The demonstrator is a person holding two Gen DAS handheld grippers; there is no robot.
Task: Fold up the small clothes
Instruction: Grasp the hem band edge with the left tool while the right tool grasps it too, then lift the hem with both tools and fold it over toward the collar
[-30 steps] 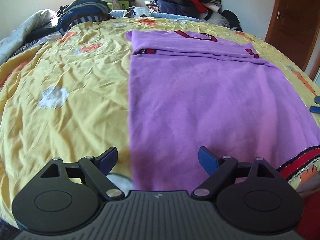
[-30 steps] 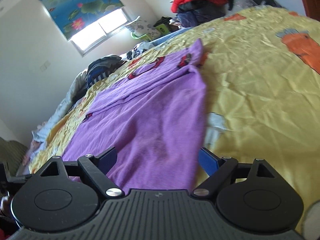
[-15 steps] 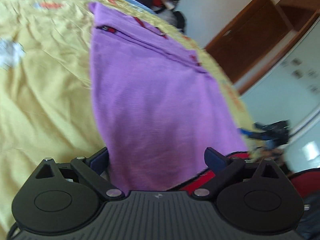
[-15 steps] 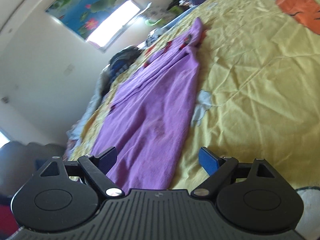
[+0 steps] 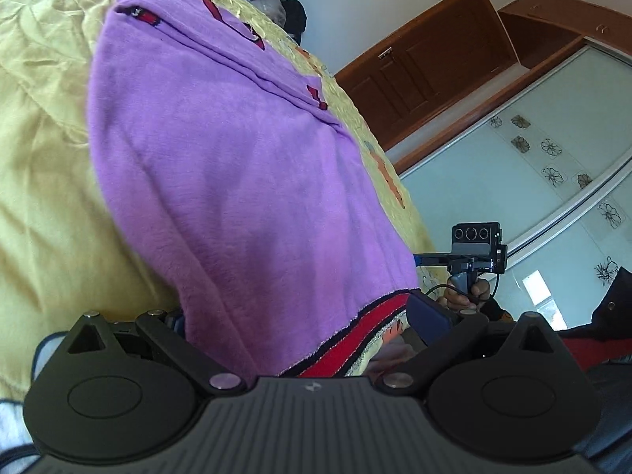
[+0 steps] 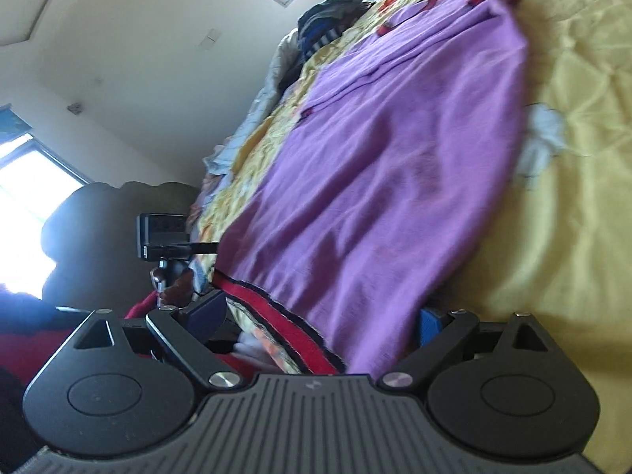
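A purple garment (image 5: 237, 166) with a red and black striped hem (image 5: 355, 339) lies flat on the yellow bedspread (image 5: 39, 181). It also shows in the right wrist view (image 6: 395, 166). My left gripper (image 5: 304, 320) is open, rolled onto its side, with its jaws standing either side of the hem's left corner. My right gripper (image 6: 320, 320) is open and rolled the other way, its jaws either side of the hem's right corner (image 6: 276, 324). Each gripper shows in the other's view, the right gripper (image 5: 474, 249) at right and the left gripper (image 6: 166, 237) at left.
Piles of clothes (image 6: 331, 19) lie at the far end of the bed. A brown wooden door (image 5: 426, 63) and a white flowered wardrobe (image 5: 553, 173) stand to the right. The bed's near edge runs just under both grippers.
Both grippers have dropped to the near hem of the purple garment and rolled sideways, so the hem corners now sit between the open jaws. The hem looks slightly raised.
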